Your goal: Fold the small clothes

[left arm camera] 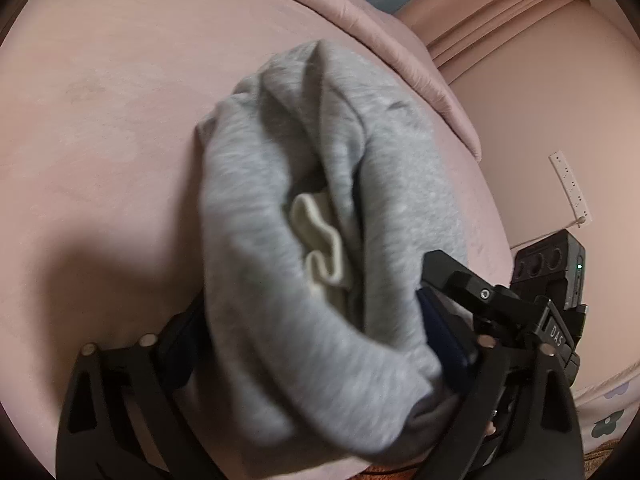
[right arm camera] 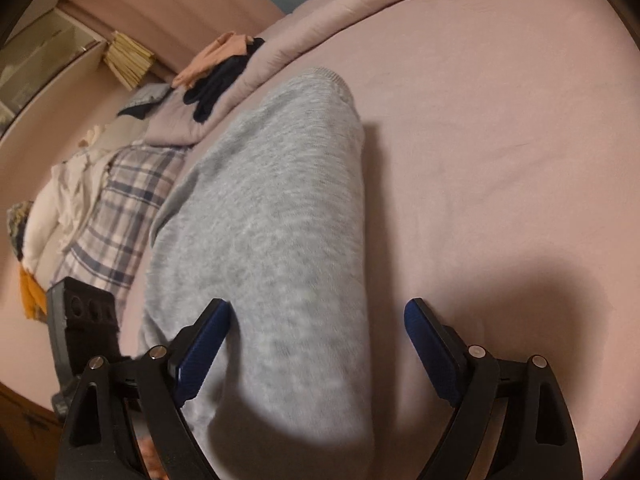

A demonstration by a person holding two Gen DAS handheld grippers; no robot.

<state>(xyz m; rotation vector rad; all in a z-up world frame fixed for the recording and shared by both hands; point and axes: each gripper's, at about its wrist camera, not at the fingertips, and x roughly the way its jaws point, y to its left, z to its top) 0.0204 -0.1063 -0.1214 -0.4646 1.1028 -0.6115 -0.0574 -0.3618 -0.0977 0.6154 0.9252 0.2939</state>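
A grey sweatshirt-like garment (left arm camera: 304, 208) lies bunched on the pink bed sheet (left arm camera: 104, 128), with a cream lining (left arm camera: 320, 240) showing in its fold. My left gripper (left arm camera: 312, 344) has its jaws wide apart with the cloth bulging between them; the left finger is mostly hidden. In the right wrist view the same grey garment (right arm camera: 272, 216) lies lengthwise, its ribbed hem (right arm camera: 328, 74) far away. My right gripper (right arm camera: 316, 336) is open, straddling the near end of the cloth. The other gripper's body (right arm camera: 84, 332) sits at left.
A rolled pink duvet (left arm camera: 404, 52) borders the bed's far edge. In the right wrist view a plaid garment (right arm camera: 124, 208), white clothes (right arm camera: 68, 192), and dark and peach clothes (right arm camera: 216, 68) lie at left. A power strip (left arm camera: 570, 188) hangs on the wall.
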